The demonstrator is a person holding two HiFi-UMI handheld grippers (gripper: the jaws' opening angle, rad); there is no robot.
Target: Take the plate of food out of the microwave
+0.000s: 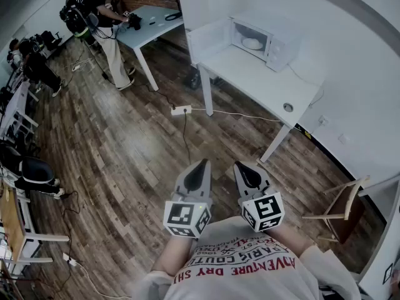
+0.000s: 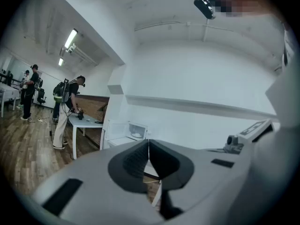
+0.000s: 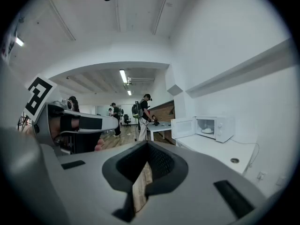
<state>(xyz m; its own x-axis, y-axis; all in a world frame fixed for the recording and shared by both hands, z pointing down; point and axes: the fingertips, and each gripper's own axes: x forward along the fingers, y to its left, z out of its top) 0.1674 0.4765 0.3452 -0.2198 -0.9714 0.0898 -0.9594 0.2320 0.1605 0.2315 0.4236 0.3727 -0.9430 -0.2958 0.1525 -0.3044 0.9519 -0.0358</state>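
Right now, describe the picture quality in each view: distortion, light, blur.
Head view: fisheye bends the walls and the white table; light is even, the microwave small yet sharp. Left gripper view: dark round vignette, the left gripper close and soft, a mosaic patch at the top. Right gripper view: same vignette, a ceiling lamp blown out, the microwave clear.

Ceiling strip lights [image 3: 123, 76] give even, cool light; gripper views bulge and darken at the edges.

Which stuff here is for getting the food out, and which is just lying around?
For the job: microwave, plate inside it, table under it.
Just lying about: power strip, wooden chair, far table.
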